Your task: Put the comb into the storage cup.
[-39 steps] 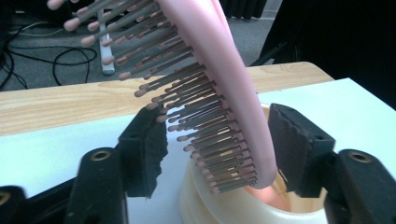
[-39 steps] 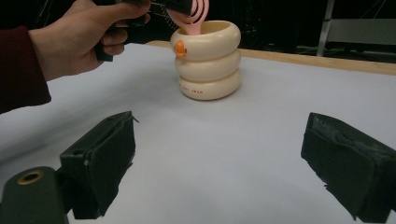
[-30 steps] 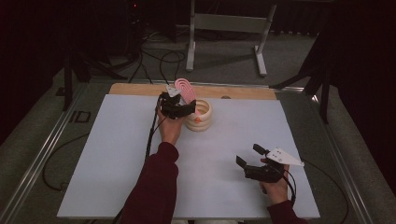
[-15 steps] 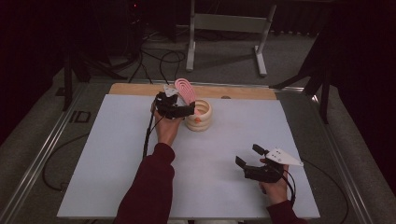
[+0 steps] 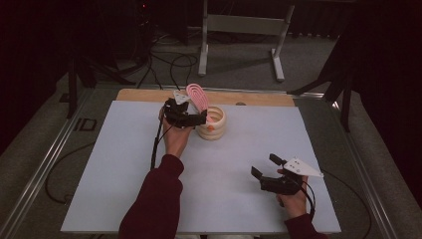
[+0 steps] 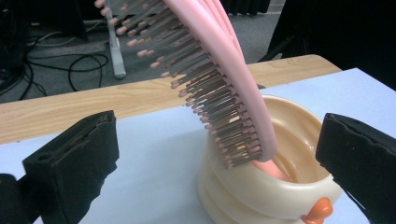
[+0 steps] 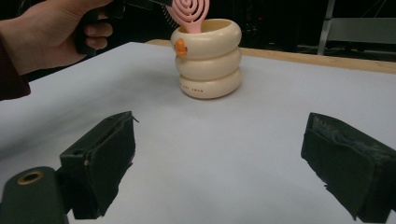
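Note:
A pink hairbrush [image 5: 197,95] stands handle-down in a cream ringed cup [image 5: 213,127] at the back of the table and leans left. My left gripper [image 5: 203,118] is level with the cup's rim, and its jaws have just been opening. In the left gripper view the brush [image 6: 219,79] rises between the wide-apart pads [image 6: 84,149] and neither pad touches it or the cup [image 6: 261,191]. My right gripper [image 5: 264,165] rests open near the front right, nothing between its jaws. In the right gripper view [image 7: 219,158] it faces the cup [image 7: 210,60] across bare table.
A white mat [image 5: 124,164] covers the table, with a wooden strip [image 5: 144,94] along its far edge. Beyond the table a metal stand [image 5: 239,30] and cables [image 5: 169,59] lie on the floor. The person's left hand [image 7: 51,32] is beside the cup.
The left gripper has drawn back slightly to the left of the cup. The brush stays leaning in the cup. The right gripper has not moved.

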A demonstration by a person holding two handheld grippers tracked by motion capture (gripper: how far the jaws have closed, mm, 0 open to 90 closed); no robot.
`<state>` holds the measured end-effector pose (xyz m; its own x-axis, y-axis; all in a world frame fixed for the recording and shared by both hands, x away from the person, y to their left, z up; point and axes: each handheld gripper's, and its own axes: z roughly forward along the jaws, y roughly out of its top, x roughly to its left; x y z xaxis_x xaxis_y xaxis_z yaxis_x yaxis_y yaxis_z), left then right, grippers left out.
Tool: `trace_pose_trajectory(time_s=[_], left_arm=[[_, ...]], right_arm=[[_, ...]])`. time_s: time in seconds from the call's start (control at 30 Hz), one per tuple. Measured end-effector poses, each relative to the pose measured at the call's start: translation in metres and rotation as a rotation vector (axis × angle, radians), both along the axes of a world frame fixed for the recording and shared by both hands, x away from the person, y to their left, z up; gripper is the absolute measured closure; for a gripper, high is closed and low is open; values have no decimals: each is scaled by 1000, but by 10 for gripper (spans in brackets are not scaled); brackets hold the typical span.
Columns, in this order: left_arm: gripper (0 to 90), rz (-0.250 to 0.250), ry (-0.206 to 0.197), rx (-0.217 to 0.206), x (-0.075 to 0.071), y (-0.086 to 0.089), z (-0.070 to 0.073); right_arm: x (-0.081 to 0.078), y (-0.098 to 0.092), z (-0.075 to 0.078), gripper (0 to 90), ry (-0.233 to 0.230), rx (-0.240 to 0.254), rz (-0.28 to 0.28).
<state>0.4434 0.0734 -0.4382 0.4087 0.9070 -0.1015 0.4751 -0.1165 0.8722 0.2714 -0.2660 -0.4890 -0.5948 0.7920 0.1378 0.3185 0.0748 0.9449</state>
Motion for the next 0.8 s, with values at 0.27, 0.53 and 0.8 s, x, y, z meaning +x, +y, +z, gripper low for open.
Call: trace_pose_trajectory(time_s=[0.27,0.53,0.8], left_arm=[[1,-44,-2,1,-7,9,10],[1,-92,-10,8,-17,19,15],[1,-147,-25,59,-29,26,18]], right_arm=[[0,1,0,98,0,-1,2],[0,2,0,98,0,-1,3],[0,2,-1,98,2,-4,4]])
